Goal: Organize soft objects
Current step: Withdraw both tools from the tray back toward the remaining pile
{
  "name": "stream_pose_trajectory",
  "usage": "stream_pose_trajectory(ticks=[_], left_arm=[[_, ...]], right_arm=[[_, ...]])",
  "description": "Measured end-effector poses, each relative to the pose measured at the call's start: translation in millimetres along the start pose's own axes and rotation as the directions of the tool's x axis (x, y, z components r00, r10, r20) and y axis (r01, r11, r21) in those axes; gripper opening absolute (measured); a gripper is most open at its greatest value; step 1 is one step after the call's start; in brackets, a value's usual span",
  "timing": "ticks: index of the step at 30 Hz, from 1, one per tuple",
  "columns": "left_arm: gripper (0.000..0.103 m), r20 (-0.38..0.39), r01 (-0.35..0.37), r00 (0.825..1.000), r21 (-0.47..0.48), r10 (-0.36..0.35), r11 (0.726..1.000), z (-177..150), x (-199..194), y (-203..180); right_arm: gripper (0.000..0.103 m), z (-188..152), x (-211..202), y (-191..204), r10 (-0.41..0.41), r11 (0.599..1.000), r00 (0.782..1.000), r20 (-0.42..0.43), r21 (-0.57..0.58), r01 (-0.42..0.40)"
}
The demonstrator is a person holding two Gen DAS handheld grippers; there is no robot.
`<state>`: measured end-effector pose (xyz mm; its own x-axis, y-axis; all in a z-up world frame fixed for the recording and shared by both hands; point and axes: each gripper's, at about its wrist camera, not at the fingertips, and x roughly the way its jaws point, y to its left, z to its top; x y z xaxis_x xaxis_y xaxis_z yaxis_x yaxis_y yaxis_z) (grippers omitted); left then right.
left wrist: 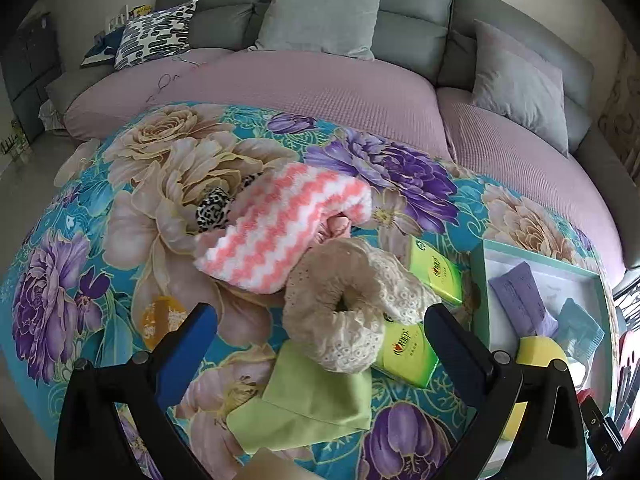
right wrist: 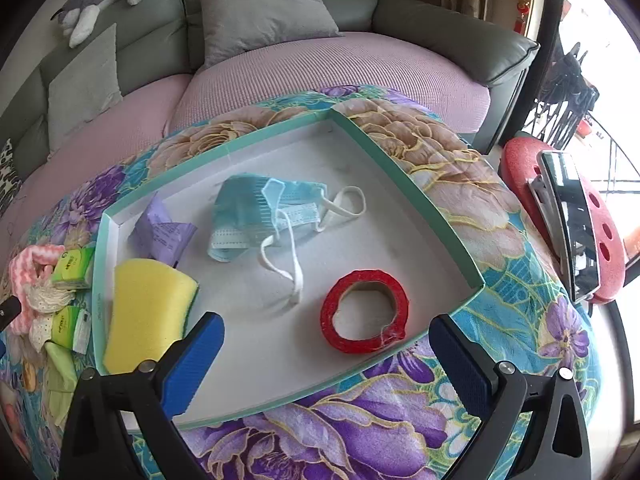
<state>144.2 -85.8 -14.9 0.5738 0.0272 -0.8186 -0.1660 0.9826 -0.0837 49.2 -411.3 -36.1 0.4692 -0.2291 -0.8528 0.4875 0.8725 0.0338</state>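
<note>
Soft pile: a cream lace scrunchie [left wrist: 340,308], a pink-and-white zigzag fleece cloth [left wrist: 280,228], a leopard-print scrunchie [left wrist: 214,210] and a green cloth [left wrist: 308,404] lie loose on the floral tablecloth [left wrist: 100,240], outside the tray, so probably not yet sorted.
Tissue packs: two green packs [left wrist: 434,276] touch the lace scrunchie.
Tray: a teal-rimmed tray [right wrist: 404,178] already holds a blue face mask [right wrist: 256,216], a yellow sponge [right wrist: 148,312], a purple packet [right wrist: 164,232] and a red tape roll [right wrist: 366,312], apparently the collection spot.
Left gripper [left wrist: 320,330]: jaws spread wide, empty, poised above the lace scrunchie, likely the next pick.
Right gripper [right wrist: 326,342]: jaws released, holding nothing, over the tray by the tape roll.
</note>
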Motion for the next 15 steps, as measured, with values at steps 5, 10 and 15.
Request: stream_pose_trajectory(ticks=[5,10,15], left_arm=[[0.103,0.026,-0.043,0.999,-0.031,0.044,0.999,5.8,-8.2,23.5],[0.103,0.026,-0.081,0.996,-0.066,0.083,0.995,9.6,-10.9,52.2],[0.103,0.031,-0.138,0.989,-0.111,0.142,0.984,11.5,-16.6,89.8]], right_arm=[[0.103,-2.0,-9.4,19.7,0.021,0.999,1.000,0.020,-0.048,-0.020],[0.103,-4.9,-22.3,42.4,0.067,0.994,0.997,0.044,-0.086,-0.063],[0.103,-11.7,-33.0,76.3,0.138,0.982,0.989,0.053,-0.139,-0.129]])
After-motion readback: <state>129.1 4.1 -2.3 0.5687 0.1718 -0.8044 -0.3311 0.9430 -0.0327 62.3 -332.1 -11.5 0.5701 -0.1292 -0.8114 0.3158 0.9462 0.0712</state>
